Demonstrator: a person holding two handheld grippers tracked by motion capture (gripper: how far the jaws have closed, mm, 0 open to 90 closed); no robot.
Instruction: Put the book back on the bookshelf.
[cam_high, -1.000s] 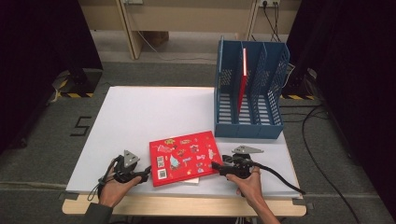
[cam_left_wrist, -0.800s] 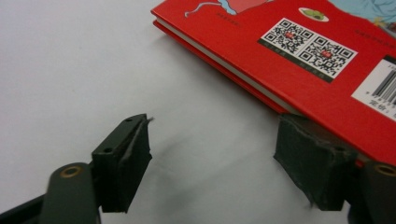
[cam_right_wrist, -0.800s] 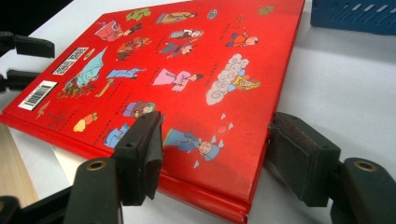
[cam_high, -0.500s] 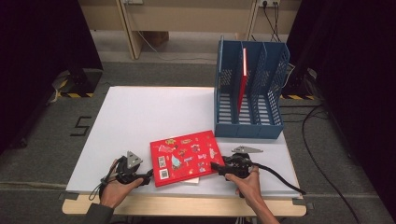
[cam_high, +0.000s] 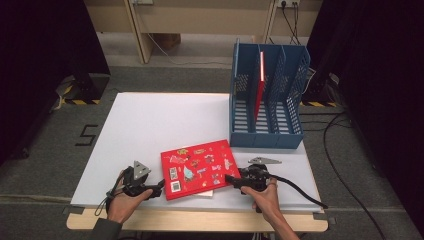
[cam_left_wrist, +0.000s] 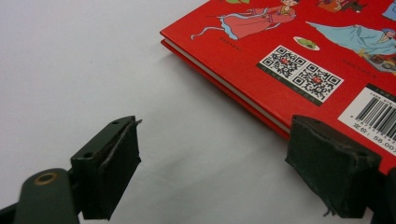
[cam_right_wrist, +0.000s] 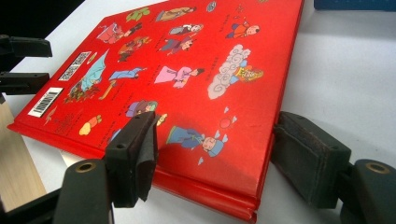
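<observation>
A red picture book (cam_high: 197, 167) lies flat near the front of the white table (cam_high: 160, 120). My left gripper (cam_high: 156, 189) sits at its near left corner. In the left gripper view this gripper (cam_left_wrist: 219, 135) is open and its jaws have just been opening. Bare table lies between them, and the book (cam_left_wrist: 299, 28) with its barcode starts at the right jaw. My right gripper (cam_high: 231, 179) is at the book's right corner. Its jaws (cam_right_wrist: 217, 126) have just been opening too and straddle that corner of the book (cam_right_wrist: 196, 56), one over the cover, one beside the edge.
A blue file rack (cam_high: 240, 100) stands at the back right with a second red book (cam_high: 259, 85) upright in a slot. A white edge (cam_high: 207, 193) shows under the flat book. The table's wooden front edge (cam_high: 200, 220) is close to both hands. A cable (cam_high: 300, 192) trails right.
Both hands, both grippers and the book stay where they were. Any widening of the jaws is too small to make out in the high view.
</observation>
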